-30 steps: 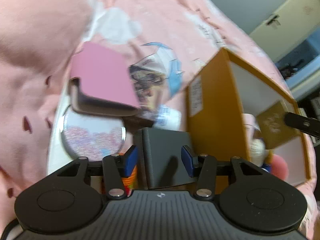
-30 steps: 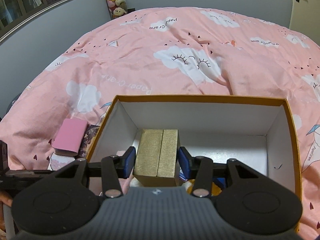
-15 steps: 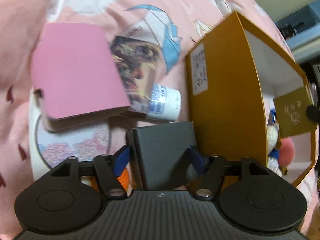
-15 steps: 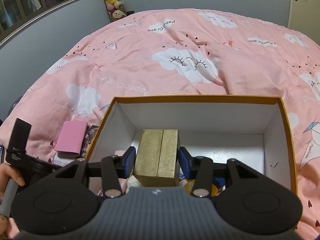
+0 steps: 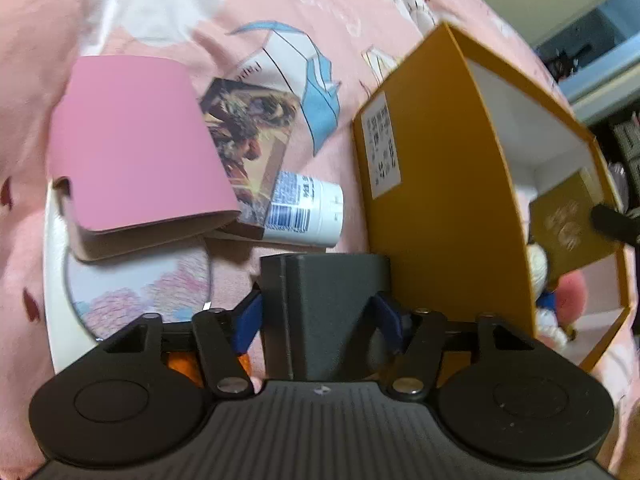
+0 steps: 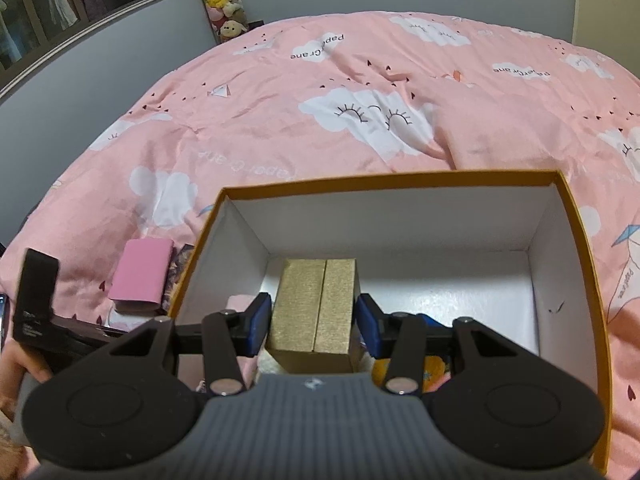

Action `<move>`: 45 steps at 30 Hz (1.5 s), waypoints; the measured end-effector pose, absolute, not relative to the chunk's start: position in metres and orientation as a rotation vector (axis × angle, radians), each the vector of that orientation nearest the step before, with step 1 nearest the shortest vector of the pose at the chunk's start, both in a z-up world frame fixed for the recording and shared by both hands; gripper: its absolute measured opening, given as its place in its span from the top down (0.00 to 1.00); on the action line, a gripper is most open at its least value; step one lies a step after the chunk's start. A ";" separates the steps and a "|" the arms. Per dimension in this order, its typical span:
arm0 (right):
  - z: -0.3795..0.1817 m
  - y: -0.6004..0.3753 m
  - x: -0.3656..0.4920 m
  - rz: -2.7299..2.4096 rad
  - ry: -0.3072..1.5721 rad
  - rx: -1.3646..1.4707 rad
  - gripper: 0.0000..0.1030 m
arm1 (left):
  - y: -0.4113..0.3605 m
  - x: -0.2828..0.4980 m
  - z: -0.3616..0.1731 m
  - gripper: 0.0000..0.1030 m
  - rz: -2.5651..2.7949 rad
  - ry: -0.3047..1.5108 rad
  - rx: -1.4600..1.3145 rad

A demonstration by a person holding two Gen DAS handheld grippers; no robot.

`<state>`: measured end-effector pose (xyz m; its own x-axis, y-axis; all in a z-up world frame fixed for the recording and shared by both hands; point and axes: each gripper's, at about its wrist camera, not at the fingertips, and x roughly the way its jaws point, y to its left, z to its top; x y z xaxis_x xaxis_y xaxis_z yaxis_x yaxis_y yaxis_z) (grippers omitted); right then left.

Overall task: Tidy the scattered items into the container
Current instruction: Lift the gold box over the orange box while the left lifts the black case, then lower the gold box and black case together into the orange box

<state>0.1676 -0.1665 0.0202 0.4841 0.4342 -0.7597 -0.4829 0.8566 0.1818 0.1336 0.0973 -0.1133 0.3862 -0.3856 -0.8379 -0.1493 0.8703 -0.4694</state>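
Left wrist view: the left claw (image 5: 318,316) was closing around a dark grey box (image 5: 326,304) on the bed beside the orange container (image 5: 436,208). Right wrist view: the right claw (image 6: 314,322) gripped a gold box (image 6: 314,312) inside the container (image 6: 582,264).

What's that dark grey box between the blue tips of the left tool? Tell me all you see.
The dark grey box is a matte, smooth-sided block with rounded edges and a seam down its left side. It stands upright on the pink bedspread, right beside the orange container. The left gripper straddles it, jaws closing, pads at its sides.
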 end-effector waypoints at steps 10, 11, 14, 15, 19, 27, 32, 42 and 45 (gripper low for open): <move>0.019 -0.169 0.169 0.560 0.910 -0.040 0.52 | 0.087 0.121 -0.080 0.58 -0.238 1.072 -0.554; 0.019 -0.169 0.169 0.561 0.910 -0.040 0.52 | 0.081 0.122 -0.081 0.58 -0.226 1.073 -0.527; 0.019 -0.170 0.169 0.566 0.908 -0.035 0.52 | 0.075 0.125 -0.086 0.59 -0.186 1.086 -0.490; 0.021 -0.171 0.169 0.567 0.902 -0.032 0.52 | 0.076 0.123 -0.088 0.61 -0.173 1.089 -0.479; 0.029 -0.174 0.172 0.574 0.866 -0.007 0.52 | 0.083 0.116 -0.079 0.62 -0.156 1.067 -0.477; 0.039 -0.172 0.176 0.584 0.809 -0.004 0.52 | 0.098 0.106 -0.011 0.62 -0.117 0.892 -0.450; 0.042 -0.167 0.181 0.589 0.783 -0.003 0.52 | 0.094 0.111 0.043 0.62 -0.167 0.768 -0.422; 0.037 -0.163 0.194 0.572 0.760 0.072 0.52 | 0.038 0.162 0.037 0.62 -0.217 0.763 -0.330; 0.029 -0.164 0.198 0.562 0.777 0.075 0.52 | 0.020 0.170 0.023 0.62 -0.206 0.757 -0.272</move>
